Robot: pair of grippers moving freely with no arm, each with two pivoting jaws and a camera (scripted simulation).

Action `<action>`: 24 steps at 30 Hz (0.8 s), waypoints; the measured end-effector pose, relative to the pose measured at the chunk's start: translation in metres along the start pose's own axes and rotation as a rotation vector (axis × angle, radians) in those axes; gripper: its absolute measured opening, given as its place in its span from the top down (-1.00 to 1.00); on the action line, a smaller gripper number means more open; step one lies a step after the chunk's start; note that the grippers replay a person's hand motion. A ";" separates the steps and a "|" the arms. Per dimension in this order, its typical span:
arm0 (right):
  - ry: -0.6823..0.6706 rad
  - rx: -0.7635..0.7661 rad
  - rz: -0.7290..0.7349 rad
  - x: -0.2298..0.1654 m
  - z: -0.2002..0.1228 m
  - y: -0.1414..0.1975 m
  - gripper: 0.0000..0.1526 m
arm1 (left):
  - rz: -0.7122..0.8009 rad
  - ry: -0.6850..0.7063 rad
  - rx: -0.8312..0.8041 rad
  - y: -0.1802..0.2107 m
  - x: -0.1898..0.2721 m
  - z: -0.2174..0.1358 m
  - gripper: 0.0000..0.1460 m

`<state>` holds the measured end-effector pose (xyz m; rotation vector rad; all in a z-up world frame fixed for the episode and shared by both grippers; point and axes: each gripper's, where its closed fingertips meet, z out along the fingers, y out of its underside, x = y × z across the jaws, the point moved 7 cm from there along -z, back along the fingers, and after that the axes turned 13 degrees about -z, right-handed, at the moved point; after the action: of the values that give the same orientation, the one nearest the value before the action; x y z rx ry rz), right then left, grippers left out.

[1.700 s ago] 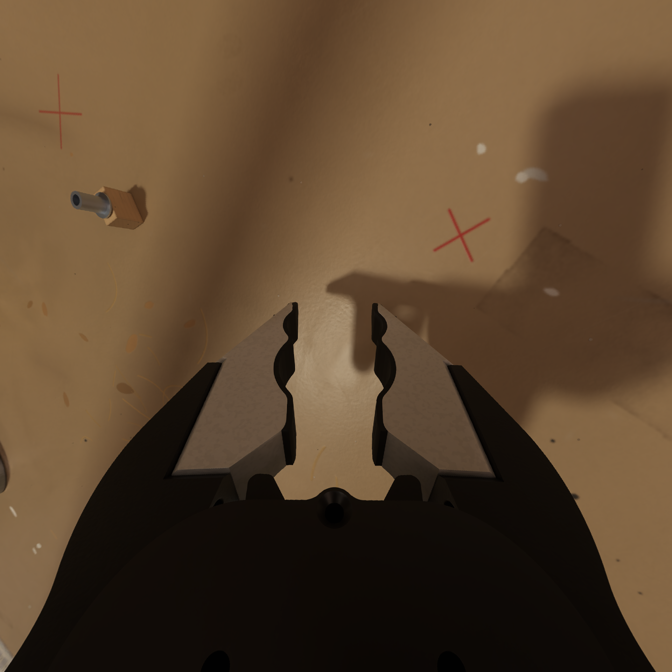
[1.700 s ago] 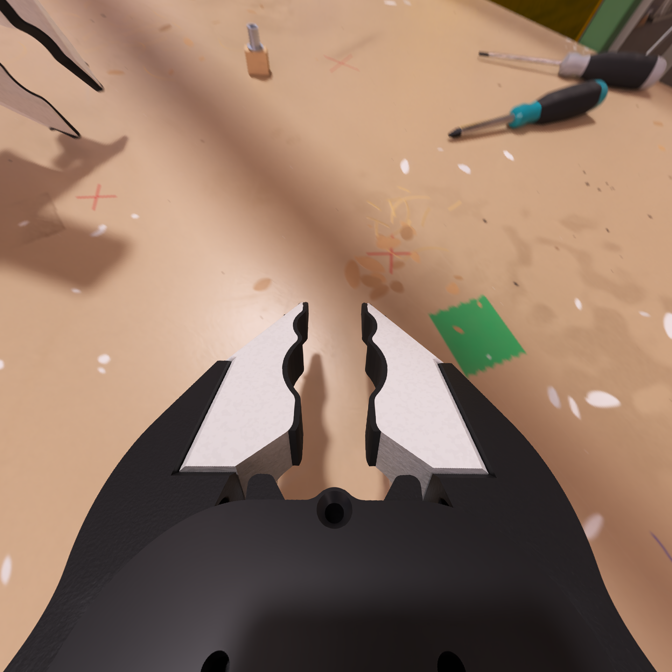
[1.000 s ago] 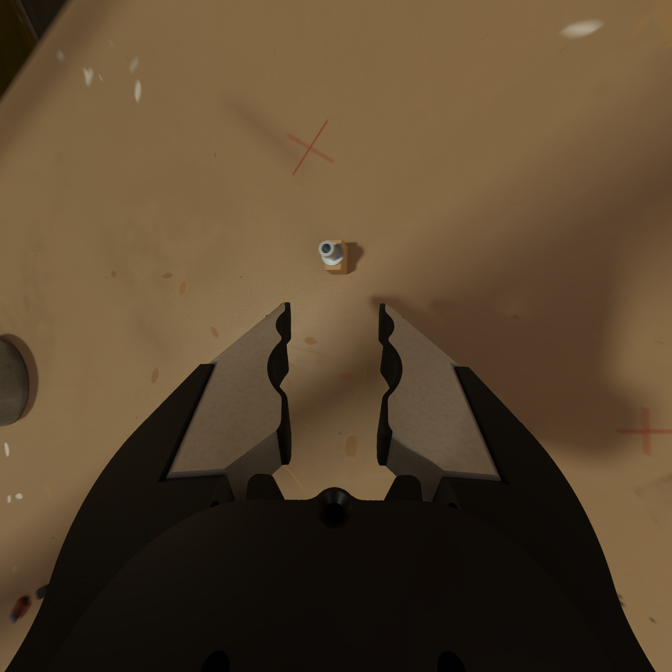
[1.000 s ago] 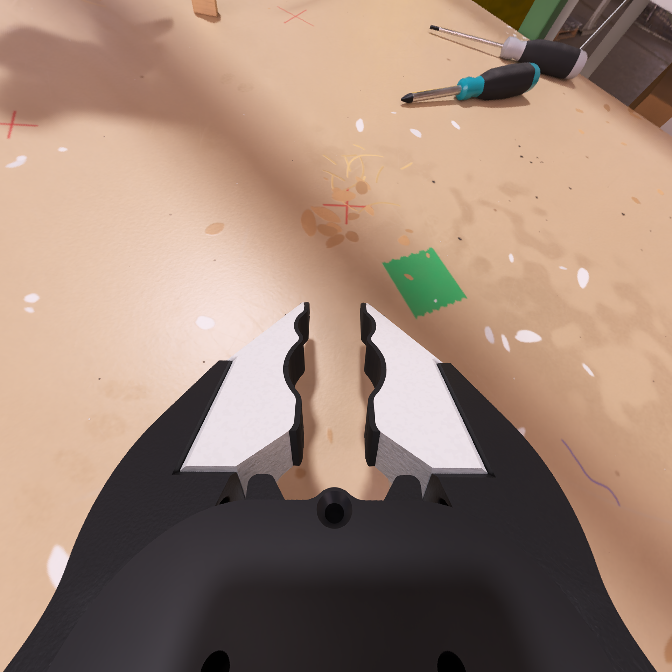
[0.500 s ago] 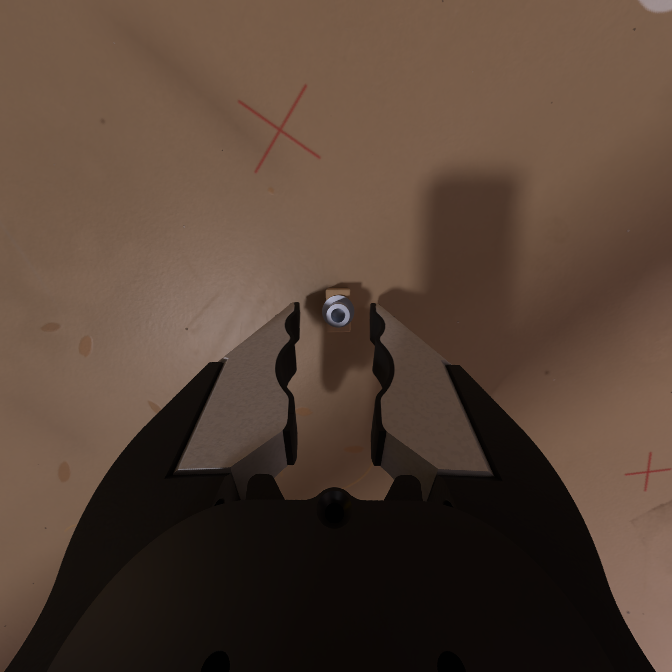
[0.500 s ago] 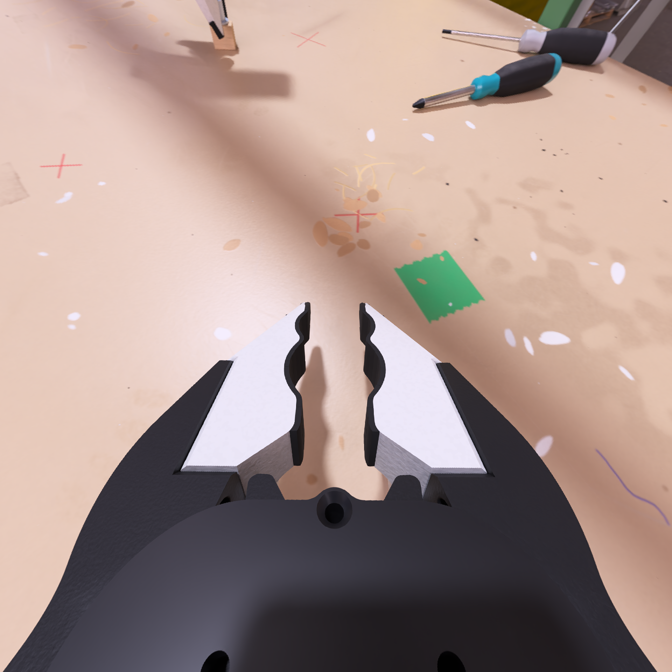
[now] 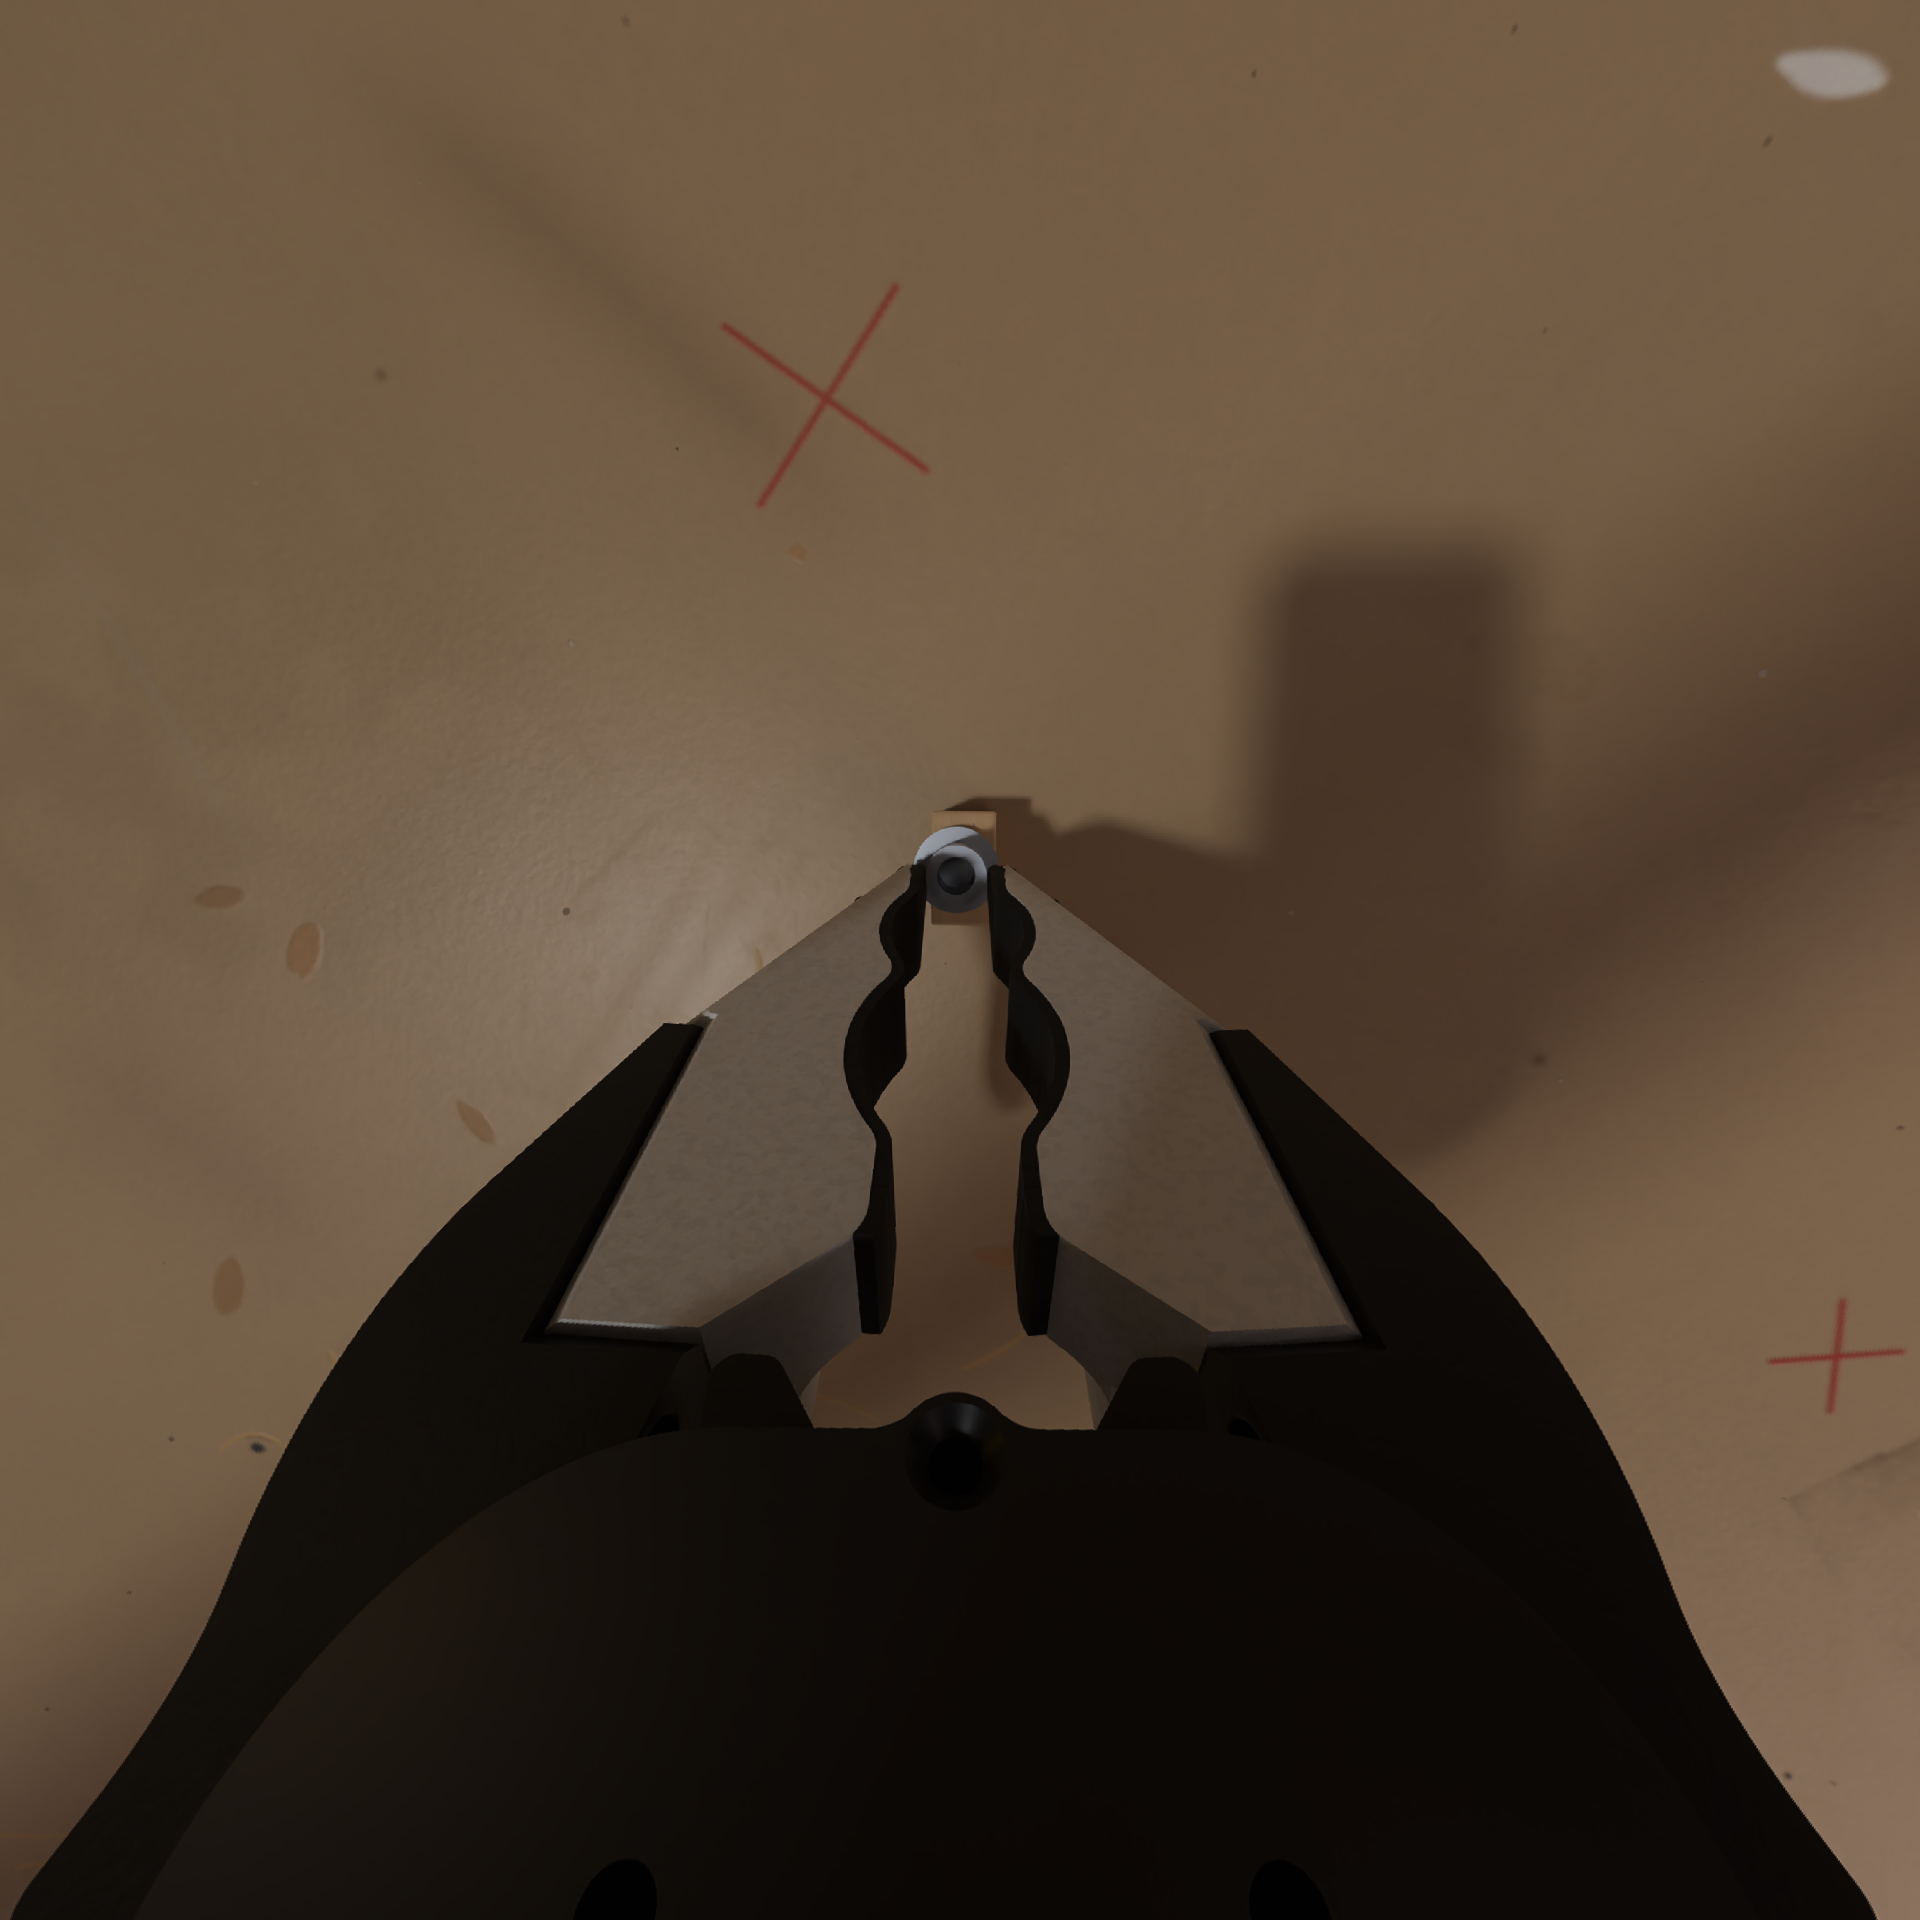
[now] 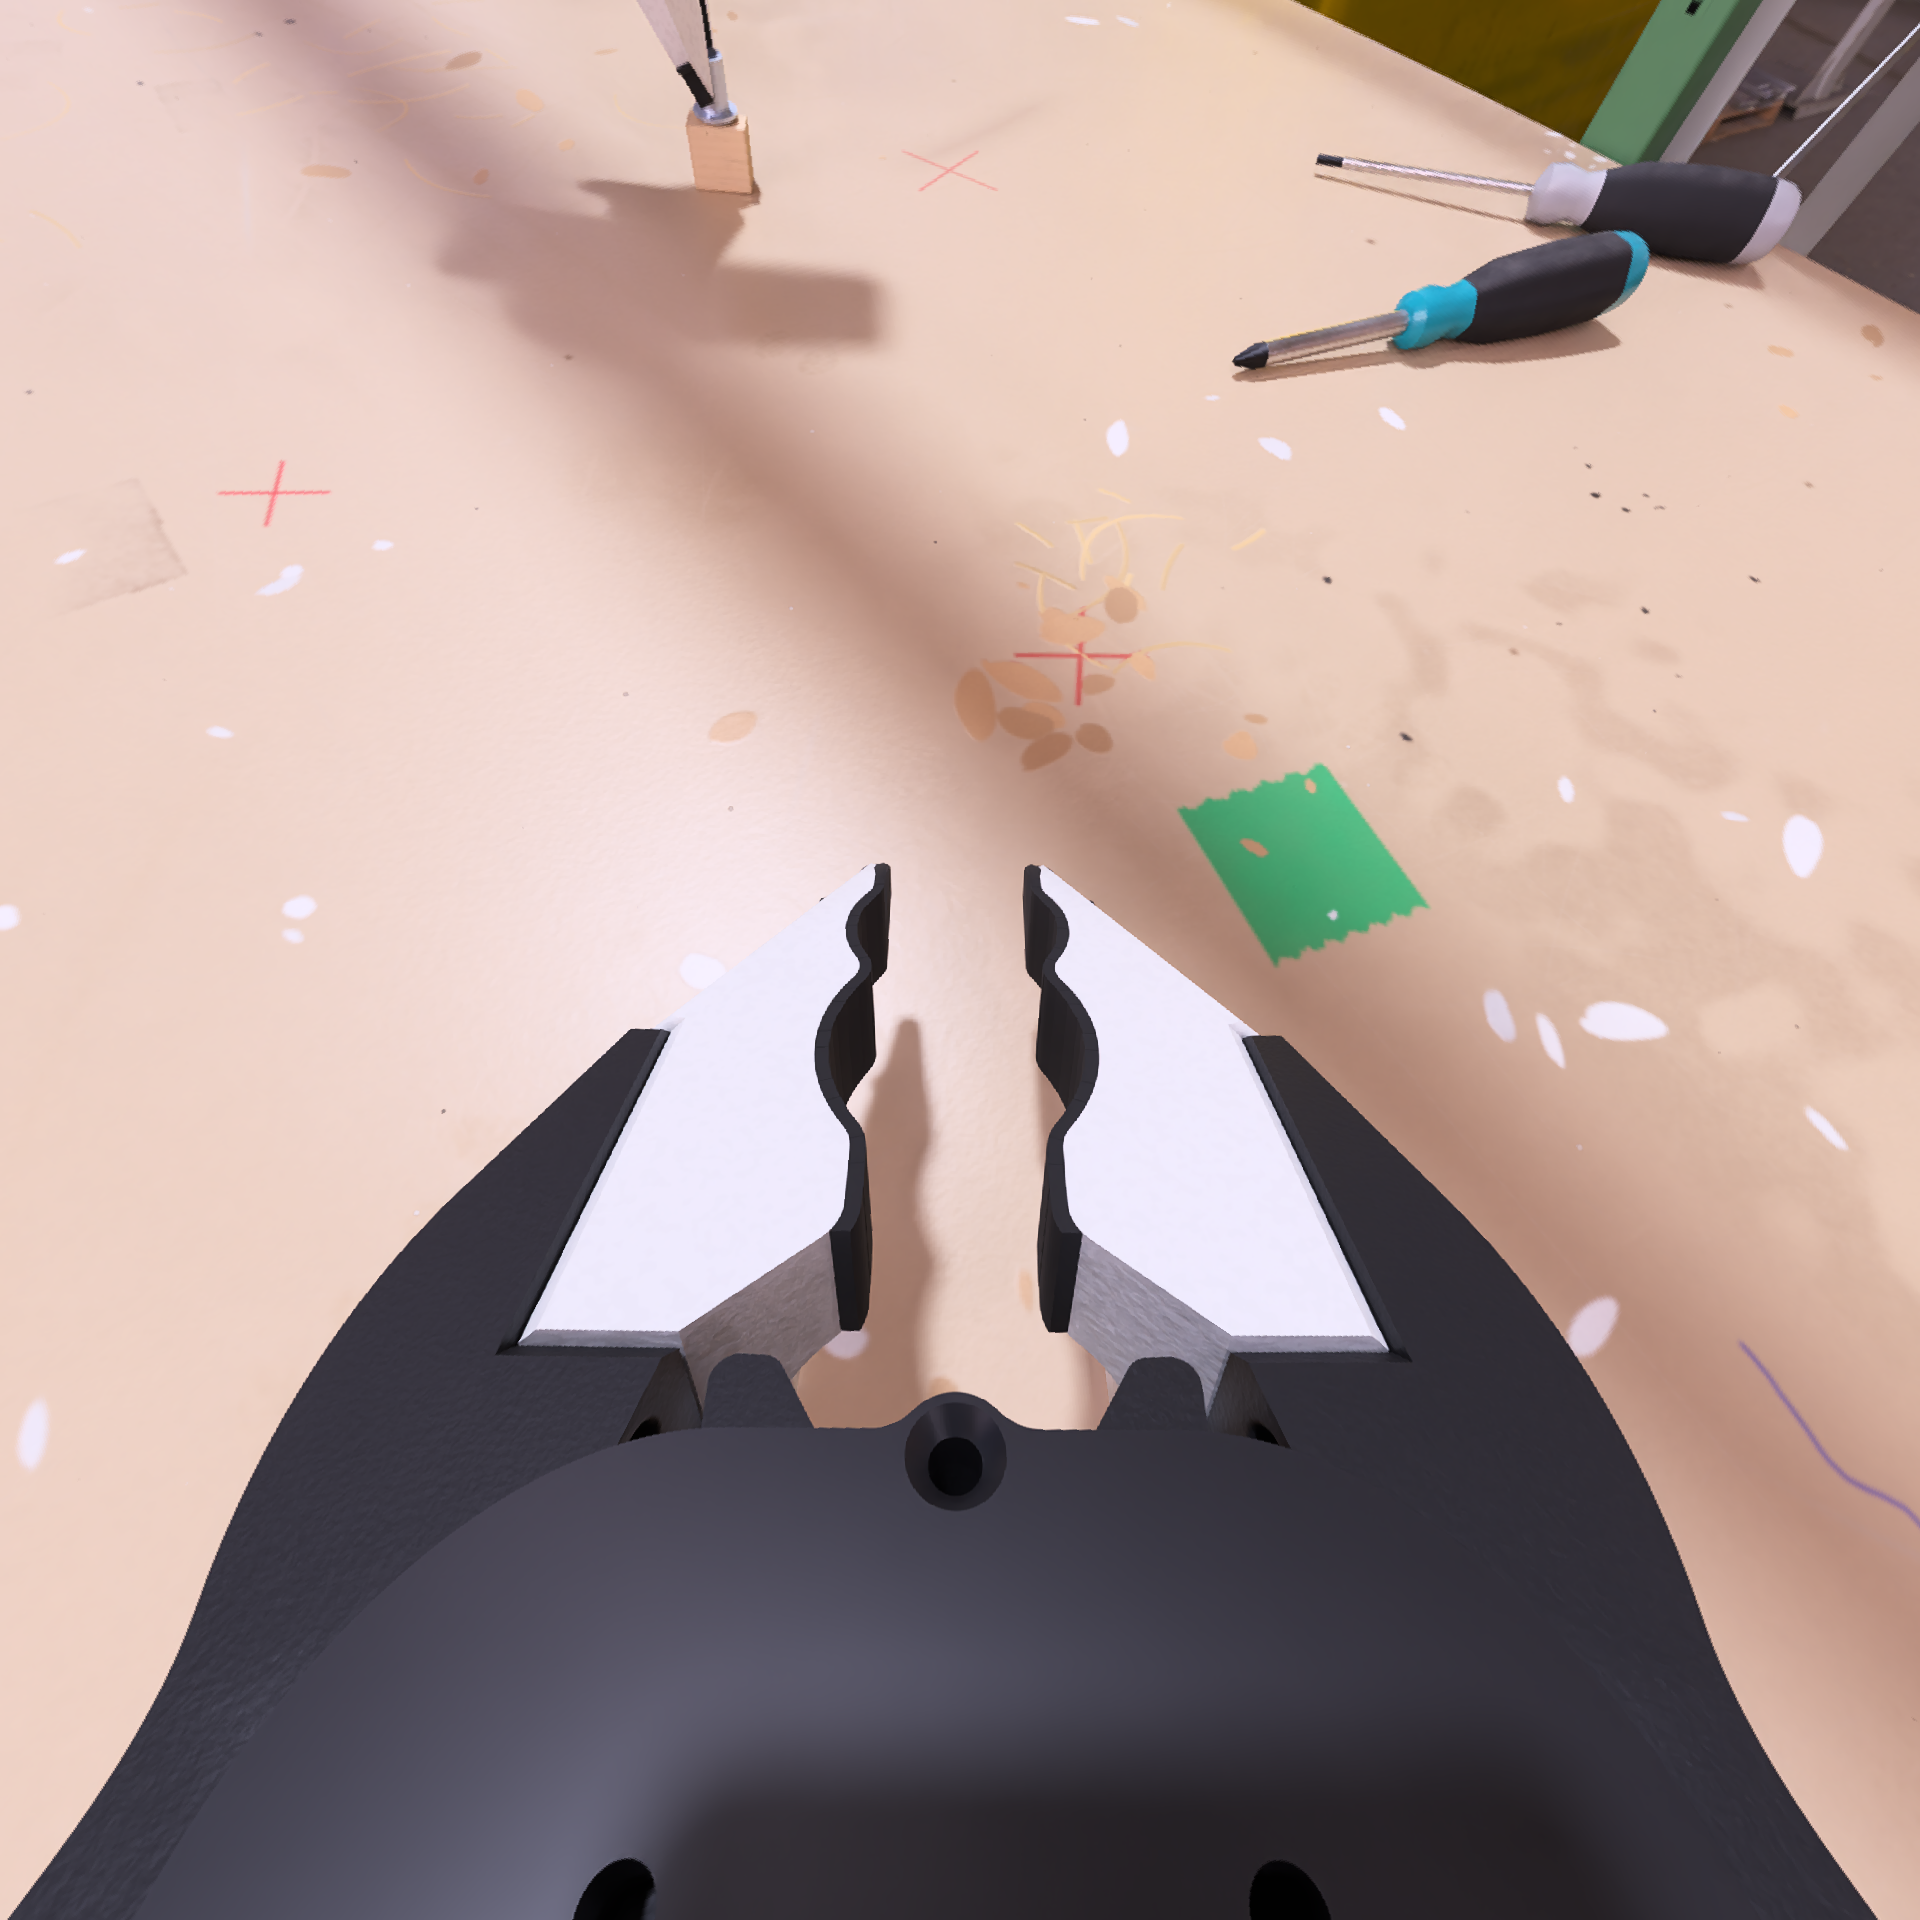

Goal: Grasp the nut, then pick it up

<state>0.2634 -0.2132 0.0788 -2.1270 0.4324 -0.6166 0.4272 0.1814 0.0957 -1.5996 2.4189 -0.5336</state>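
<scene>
1. Nut (image 7: 958, 876): half a second ago it stood clear between the parted fingertips of the left tool (image 7: 957, 883); the tips have since closed onto its grey cylindrical top.
2. Position: the nut stands on the counter (image 7: 416, 675), its tan block base (image 8: 719, 154) in contact with the surface.
3. Visibility: in the left wrist view only slivers of the tan base show around the grey top. In the right wrist view the left tool (image 8: 698, 88) is cut off by the top edge.
4. Orientation: long axis upright, grey end uppermost, pointing toward the left wrist camera.
5. Right tool (image 8: 957, 875): fingers parted, holding nothing, above bare counter, well apart from the nut, unchanged.
</scene>
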 end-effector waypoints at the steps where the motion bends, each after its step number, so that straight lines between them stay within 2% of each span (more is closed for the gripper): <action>1: -0.001 0.002 0.003 0.000 0.000 0.000 0.67 | -0.008 0.005 0.008 0.000 0.000 -0.003 0.85; 7: 0.000 0.010 0.001 -0.001 -0.001 -0.002 0.67 | -0.025 -0.014 -0.011 0.008 -0.003 -0.003 0.85; 16: -0.004 -0.001 -0.015 -0.003 0.000 -0.002 0.67 | -0.186 0.076 -0.007 0.008 0.000 -0.002 0.85; 24: -0.007 -0.002 -0.022 -0.005 0.001 -0.002 0.68 | -0.172 0.004 -0.016 0.008 0.004 0.001 0.85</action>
<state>0.2602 -0.2090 0.0789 -2.1380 0.4067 -0.6216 0.4190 0.1801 0.0914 -1.8263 2.3062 -0.5469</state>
